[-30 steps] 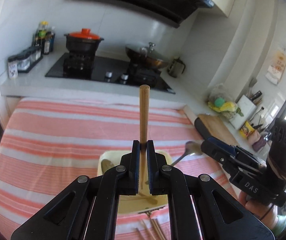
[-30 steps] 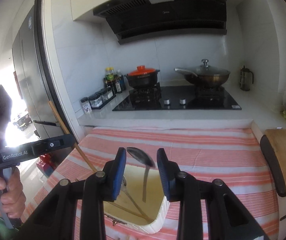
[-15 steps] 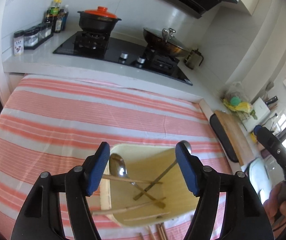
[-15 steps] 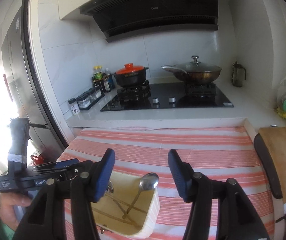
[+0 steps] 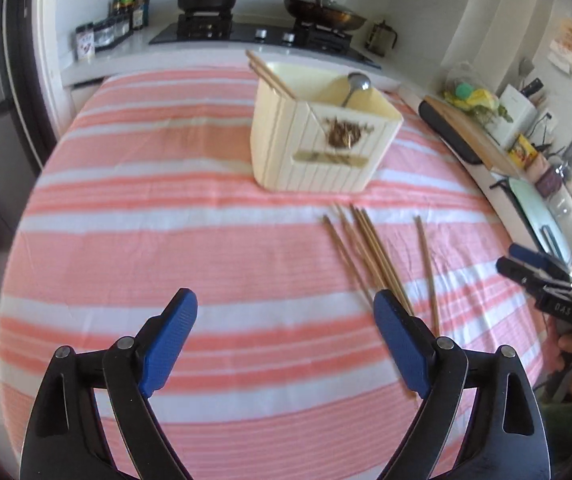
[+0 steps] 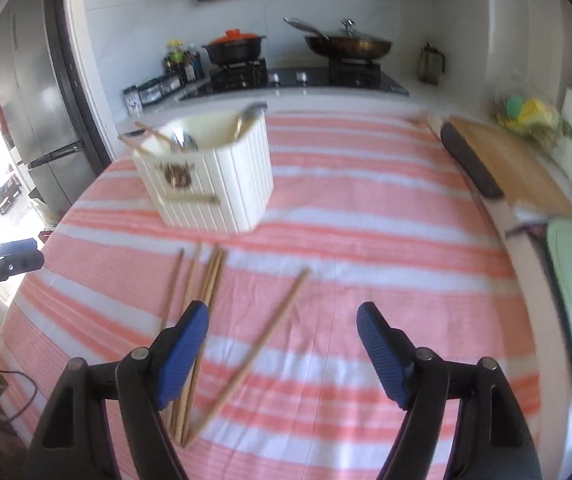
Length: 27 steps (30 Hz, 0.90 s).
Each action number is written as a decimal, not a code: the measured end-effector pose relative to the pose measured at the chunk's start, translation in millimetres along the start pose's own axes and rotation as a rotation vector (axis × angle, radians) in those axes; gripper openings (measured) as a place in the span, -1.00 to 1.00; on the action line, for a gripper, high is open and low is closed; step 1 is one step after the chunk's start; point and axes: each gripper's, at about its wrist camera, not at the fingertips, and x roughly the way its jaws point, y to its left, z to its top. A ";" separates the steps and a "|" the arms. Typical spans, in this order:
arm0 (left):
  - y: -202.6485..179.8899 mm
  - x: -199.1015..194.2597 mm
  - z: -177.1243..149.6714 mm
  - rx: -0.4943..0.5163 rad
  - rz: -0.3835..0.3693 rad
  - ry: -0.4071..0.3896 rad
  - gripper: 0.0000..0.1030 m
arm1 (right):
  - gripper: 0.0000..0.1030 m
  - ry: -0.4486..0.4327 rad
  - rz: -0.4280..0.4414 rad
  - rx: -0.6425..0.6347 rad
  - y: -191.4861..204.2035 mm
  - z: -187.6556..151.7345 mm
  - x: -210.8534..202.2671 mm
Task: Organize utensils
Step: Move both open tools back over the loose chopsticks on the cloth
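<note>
Fingers (image 5: 173, 320) on both grippers are standing wide apart, holding nothing; we are advising singling out the lone chopstick (image 6: 269, 320) near the holder (image 6: 213, 176).

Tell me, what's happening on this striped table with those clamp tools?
A person holds a two-finger gripper in each hand, tidying utensils into a cream holder. Some chopsticks and a spoon stand in it already. More loose chopsticks lie on the striped cloth. The left gripper and right gripper are both open and empty above the cloth.
</note>
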 end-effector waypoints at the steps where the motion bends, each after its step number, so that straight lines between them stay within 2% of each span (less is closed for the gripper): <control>1: -5.4 7.0 -9.1 -0.021 -0.020 0.011 0.76 | 0.51 0.024 0.005 0.030 -0.7 -16.5 6.8; 5: -36.4 32.6 -20.7 -0.049 -0.031 -0.005 0.76 | 0.12 0.023 -0.012 0.063 9.3 -52.6 18.0; 8: -50.3 58.3 -18.9 -0.045 0.061 -0.014 0.73 | -0.05 0.000 -0.037 0.057 17.5 -52.6 24.9; 11: -50.3 85.9 -15.8 -0.091 0.090 0.014 0.66 | -0.21 0.012 -0.032 0.041 25.1 -47.4 38.2; 15: -49.4 106.4 -18.2 -0.135 0.107 0.037 0.63 | -0.26 0.035 -0.023 0.033 31.6 -47.0 56.1; 18: -59.8 109.8 -19.8 -0.105 0.129 0.027 0.63 | -0.26 0.043 -0.018 0.026 36.2 -50.5 64.6; 20: -66.6 113.6 -23.0 -0.066 0.171 0.023 0.60 | -0.27 0.060 -0.034 0.000 40.0 -54.7 71.7; 21: -69.7 114.2 -25.9 -0.037 0.204 0.015 0.41 | -0.34 0.066 -0.048 -0.013 41.4 -56.9 74.5; 22: -72.6 113.9 -28.4 -0.005 0.228 0.005 0.14 | -0.42 0.047 -0.074 -0.039 43.5 -59.0 73.1; 23: -74.2 112.2 -31.2 0.023 0.239 -0.004 0.00 | -0.53 0.044 -0.099 -0.061 45.2 -60.9 72.5; 25: -73.0 106.7 -36.1 0.049 0.226 -0.008 -0.74 | -0.70 0.040 -0.109 -0.046 41.6 -63.6 68.0; 27: -67.6 99.6 -41.8 0.059 0.224 -0.003 -0.88 | -0.81 0.043 -0.124 -0.029 36.1 -67.9 63.0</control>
